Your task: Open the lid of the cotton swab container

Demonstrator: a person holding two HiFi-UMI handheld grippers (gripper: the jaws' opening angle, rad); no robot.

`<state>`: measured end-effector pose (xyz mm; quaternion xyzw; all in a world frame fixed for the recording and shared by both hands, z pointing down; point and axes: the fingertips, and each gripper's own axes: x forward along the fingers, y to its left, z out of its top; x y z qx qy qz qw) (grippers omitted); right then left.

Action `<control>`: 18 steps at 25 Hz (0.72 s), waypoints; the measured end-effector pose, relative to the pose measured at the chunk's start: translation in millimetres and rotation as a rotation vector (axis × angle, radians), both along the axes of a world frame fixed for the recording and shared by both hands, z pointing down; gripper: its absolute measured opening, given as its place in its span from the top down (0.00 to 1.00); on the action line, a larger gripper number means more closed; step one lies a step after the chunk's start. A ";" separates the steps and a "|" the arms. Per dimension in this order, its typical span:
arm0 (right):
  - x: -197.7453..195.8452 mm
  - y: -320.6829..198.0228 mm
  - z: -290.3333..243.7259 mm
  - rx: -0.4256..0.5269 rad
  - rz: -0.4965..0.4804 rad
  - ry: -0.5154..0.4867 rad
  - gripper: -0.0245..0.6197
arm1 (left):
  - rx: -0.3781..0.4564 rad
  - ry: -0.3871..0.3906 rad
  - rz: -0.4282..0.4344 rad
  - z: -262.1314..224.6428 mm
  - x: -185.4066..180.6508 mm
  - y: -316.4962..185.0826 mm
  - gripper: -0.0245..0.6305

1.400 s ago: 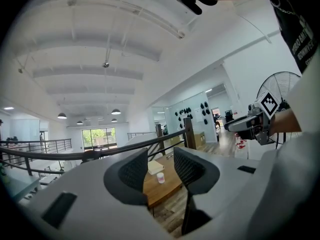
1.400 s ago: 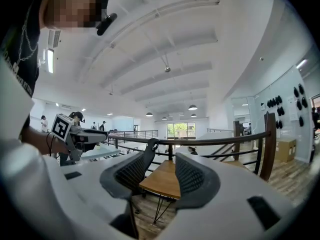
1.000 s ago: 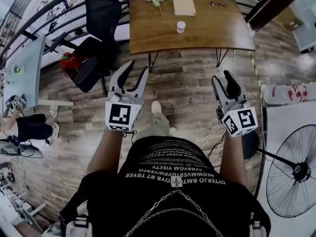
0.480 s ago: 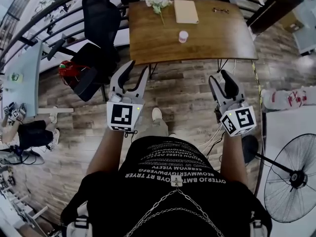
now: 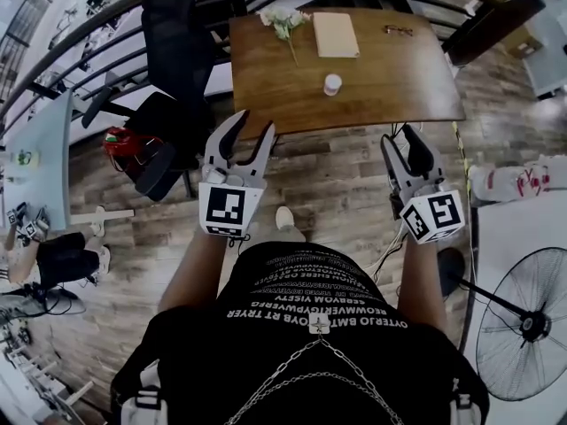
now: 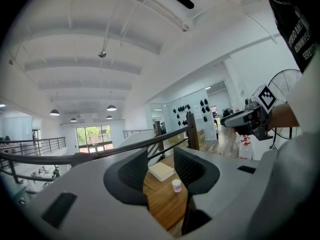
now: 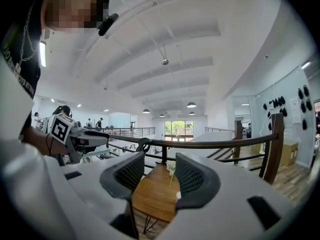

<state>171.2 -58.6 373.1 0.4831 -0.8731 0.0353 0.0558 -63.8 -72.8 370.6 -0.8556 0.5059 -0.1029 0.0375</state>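
Observation:
The cotton swab container (image 5: 332, 84) is a small white tub with a pink label. It stands upright with its lid on, near the middle of the brown wooden table (image 5: 390, 78). My left gripper (image 5: 252, 131) hangs open in the air short of the table's near edge, nothing between its fingers. My right gripper (image 5: 400, 140) is open too, below the table's near right edge. In the left gripper view the container (image 6: 176, 185) shows far off between the jaws. In the right gripper view the container (image 7: 178, 194) is mostly hidden behind the right jaw.
On the table lie a tan notebook (image 5: 336, 34), white flowers (image 5: 283, 18) and glasses (image 5: 396, 31). A black office chair (image 5: 182, 34) and a red bag (image 5: 120, 140) stand left of it. A floor fan (image 5: 527, 326) is at the right. A dark railing (image 6: 150, 141) runs behind.
The table has come nearer and lower in the head view as the person stepped toward it. Both grippers stayed open and kept their pose.

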 end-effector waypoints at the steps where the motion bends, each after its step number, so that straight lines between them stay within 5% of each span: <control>1: -1.8 -5.1 -1.3 0.000 0.002 0.001 0.68 | 0.002 0.003 0.002 -1.2 -2.3 -5.1 0.71; 18: -15.3 -54.8 5.3 -0.016 0.066 -0.004 0.68 | 0.000 0.003 0.100 26.3 -8.2 -60.6 0.70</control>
